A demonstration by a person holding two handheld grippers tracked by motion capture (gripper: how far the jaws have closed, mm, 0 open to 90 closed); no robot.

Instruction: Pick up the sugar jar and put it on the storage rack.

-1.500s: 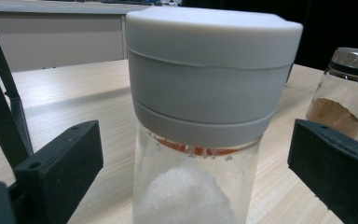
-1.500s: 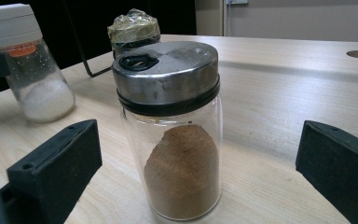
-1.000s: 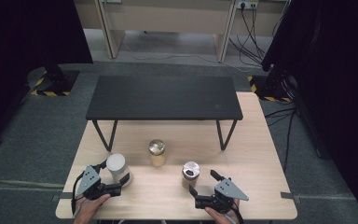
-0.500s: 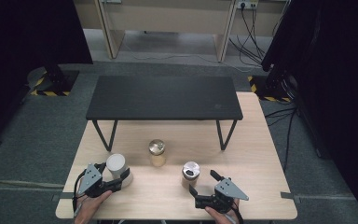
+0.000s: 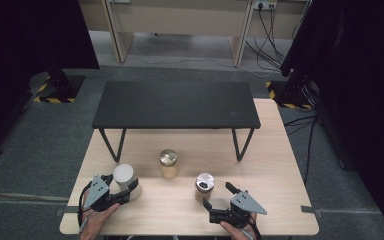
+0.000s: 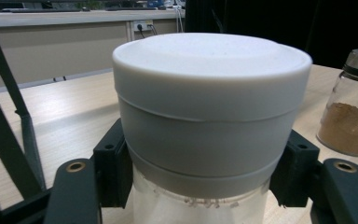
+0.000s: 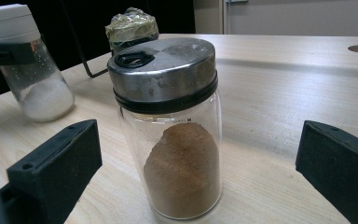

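A clear jar with a white lid [image 5: 123, 175] [image 6: 209, 93] and white grains in it stands at the front left of the wooden table [image 5: 270, 170]. My left gripper [image 5: 128, 191] [image 6: 204, 172] has just been closing and is now shut on it, with a pad pressed on each side below the lid. A glass jar of brown powder with a metal lid [image 5: 204, 184] [image 7: 168, 116] stands at the front right. It is between the jaws of my open right gripper [image 5: 216, 195] [image 7: 198, 172], with a clear gap on both sides.
A third jar of brown powder with a foil-wrapped top [image 5: 168, 162] [image 7: 131, 25] stands mid-table between the other two. A low black table [image 5: 175, 105] stands on the far half of the wooden table, its legs [image 5: 111, 145] close behind the jars.
The left gripper's jaws have closed onto the white-lidded jar. Neither hand has shifted, and the right gripper stays open around the metal-lidded jar.
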